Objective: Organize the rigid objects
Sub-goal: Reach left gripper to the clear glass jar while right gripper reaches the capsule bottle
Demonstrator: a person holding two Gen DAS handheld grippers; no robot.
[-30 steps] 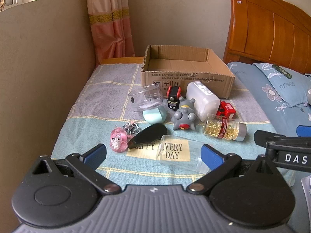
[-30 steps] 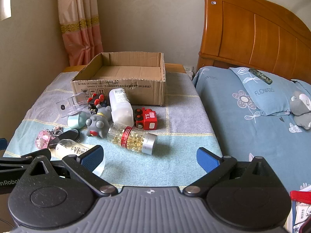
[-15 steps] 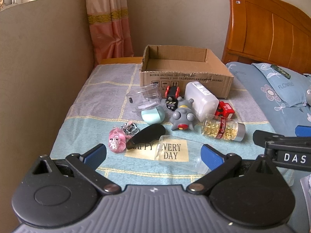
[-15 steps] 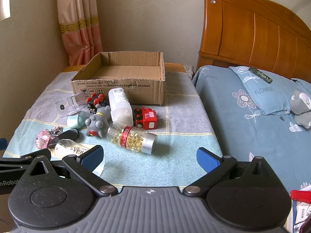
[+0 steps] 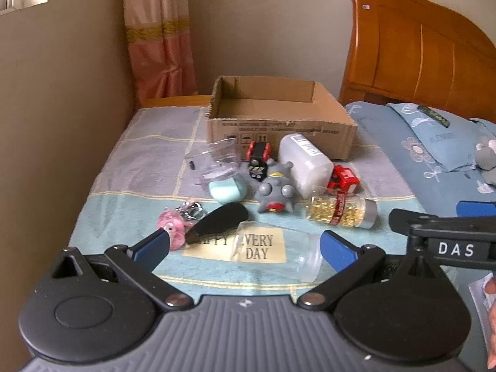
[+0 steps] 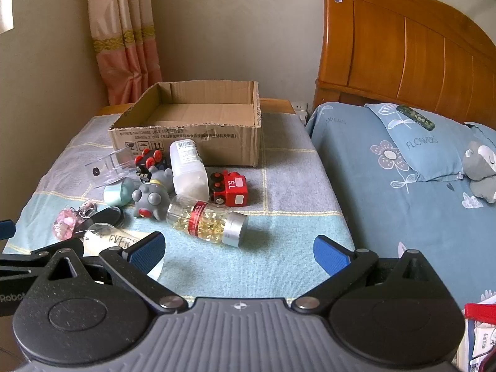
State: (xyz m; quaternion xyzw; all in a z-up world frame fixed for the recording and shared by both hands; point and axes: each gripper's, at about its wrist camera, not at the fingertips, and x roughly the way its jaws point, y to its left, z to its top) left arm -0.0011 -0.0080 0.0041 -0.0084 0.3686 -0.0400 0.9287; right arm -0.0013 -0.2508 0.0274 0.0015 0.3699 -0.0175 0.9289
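An open cardboard box (image 5: 279,124) (image 6: 192,124) stands at the back of a cloth-covered table. In front of it lie a white bottle (image 5: 305,164), a red toy train (image 6: 231,187), a grey toy figure (image 5: 276,189), a capsule bottle (image 6: 207,221) and a clear jar (image 5: 263,245) lettered "EVERY DAY". My left gripper (image 5: 246,248) is open, low over the near edge, its fingers either side of the jar without touching it. My right gripper (image 6: 238,249) is open just short of the capsule bottle, holding nothing.
A clear plastic cup (image 5: 214,161), a mint-green piece (image 5: 226,189), a black-and-red toy car (image 5: 257,158), a pink keychain (image 5: 172,224) and a black oval case (image 5: 217,221) crowd the left half. A wall runs along the left. A bed (image 6: 403,186) with a wooden headboard lies right.
The left wrist view has drifted a little, so the objects sit slightly further left in it. Nothing on the table has moved. Both grippers stay open.
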